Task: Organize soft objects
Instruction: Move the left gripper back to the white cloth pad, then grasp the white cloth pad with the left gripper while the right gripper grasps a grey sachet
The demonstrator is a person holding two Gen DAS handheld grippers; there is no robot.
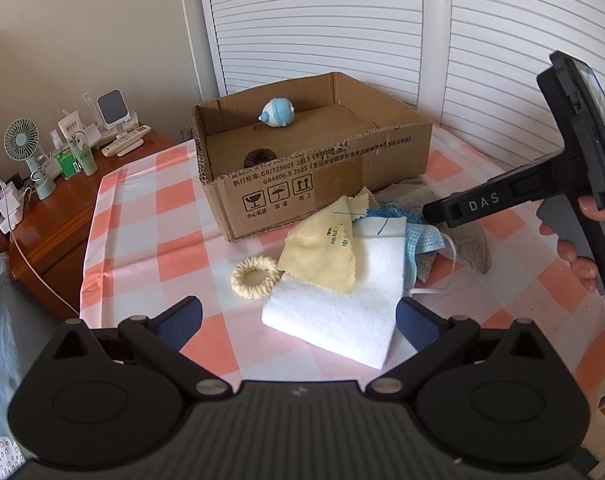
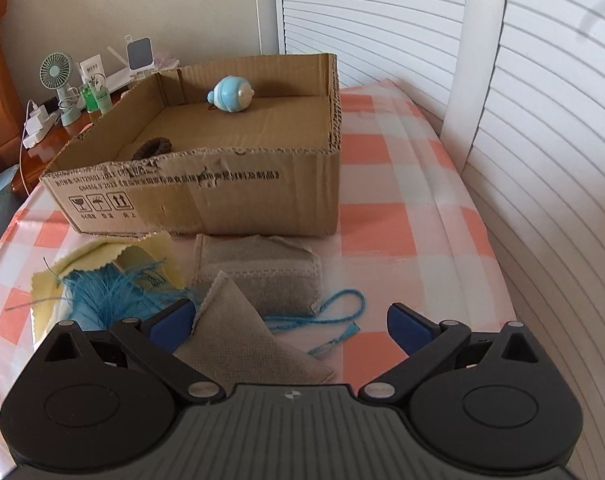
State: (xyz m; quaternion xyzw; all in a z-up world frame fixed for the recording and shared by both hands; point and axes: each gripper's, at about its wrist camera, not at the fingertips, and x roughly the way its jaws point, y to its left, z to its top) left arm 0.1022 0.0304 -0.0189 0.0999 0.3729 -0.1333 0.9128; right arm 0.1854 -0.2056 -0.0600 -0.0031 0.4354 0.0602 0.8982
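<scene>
My left gripper (image 1: 298, 320) is open, hovering just in front of a folded white towel (image 1: 342, 312). A yellow cloth (image 1: 326, 252) lies on the towel, and a cream knitted ring (image 1: 254, 278) sits to its left. A blue face mask (image 1: 422, 244) and blue yarn (image 1: 386, 210) lie behind. My right gripper (image 2: 290, 320) is also open, low over a grey fabric piece (image 2: 242, 340) whose corner reaches up beside the left pad. A grey pouch (image 2: 262, 276) and a blue tassel (image 2: 114, 292) lie ahead. The cardboard box (image 2: 242, 200) holds a blue-white toy (image 2: 230, 94) and a dark ring (image 2: 152, 148).
Everything rests on a pink-and-white checked cloth (image 1: 150, 240). A wooden nightstand (image 1: 62, 208) at the left carries a small fan (image 1: 20, 140), bottles and cables. White louvred doors (image 2: 382, 20) stand close behind the box. A person's hand (image 1: 582, 256) holds the right gripper's handle.
</scene>
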